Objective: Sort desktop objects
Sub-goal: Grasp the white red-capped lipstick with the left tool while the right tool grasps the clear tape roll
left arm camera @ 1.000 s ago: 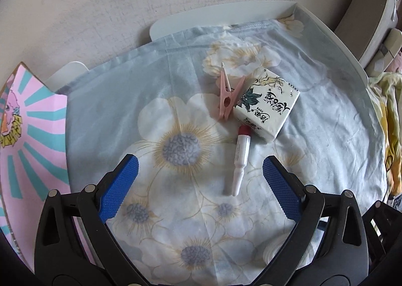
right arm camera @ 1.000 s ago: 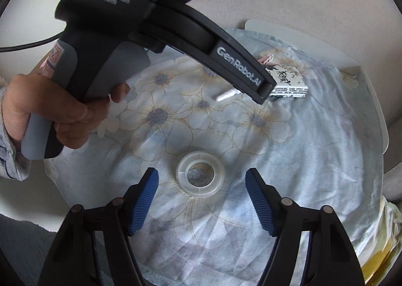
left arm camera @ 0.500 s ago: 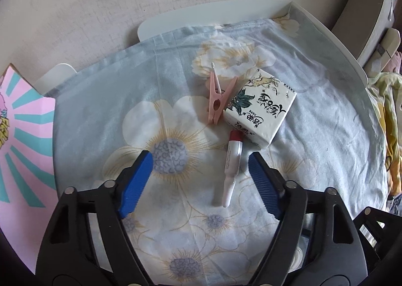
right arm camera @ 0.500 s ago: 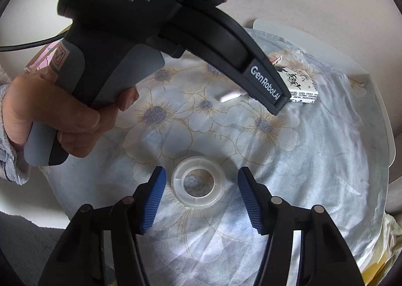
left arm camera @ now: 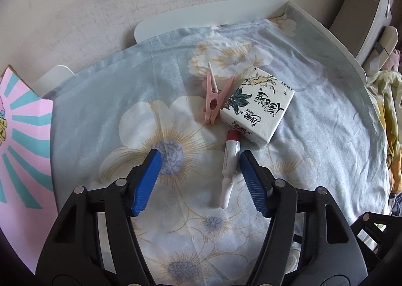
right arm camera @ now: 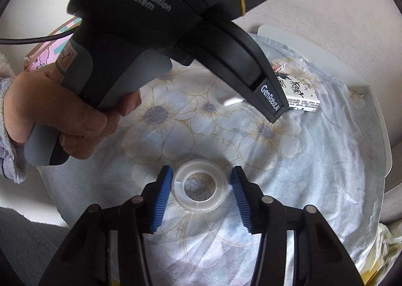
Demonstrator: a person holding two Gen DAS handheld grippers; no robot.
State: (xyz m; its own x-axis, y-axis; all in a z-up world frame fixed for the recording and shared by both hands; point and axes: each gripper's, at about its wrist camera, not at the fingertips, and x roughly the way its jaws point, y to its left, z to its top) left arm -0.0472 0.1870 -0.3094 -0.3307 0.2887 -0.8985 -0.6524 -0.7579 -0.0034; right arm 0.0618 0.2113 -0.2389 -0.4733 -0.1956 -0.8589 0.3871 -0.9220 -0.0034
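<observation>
Closing in, the left tongs straddle the lip balm tube untouched, while the right tongs narrow around the tape roll, pads just clear.

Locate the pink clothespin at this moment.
In the left wrist view the pink clothespin lies on the floral cloth, above centre, against the left edge of the tissue pack, just above the red-capped tube.
</observation>
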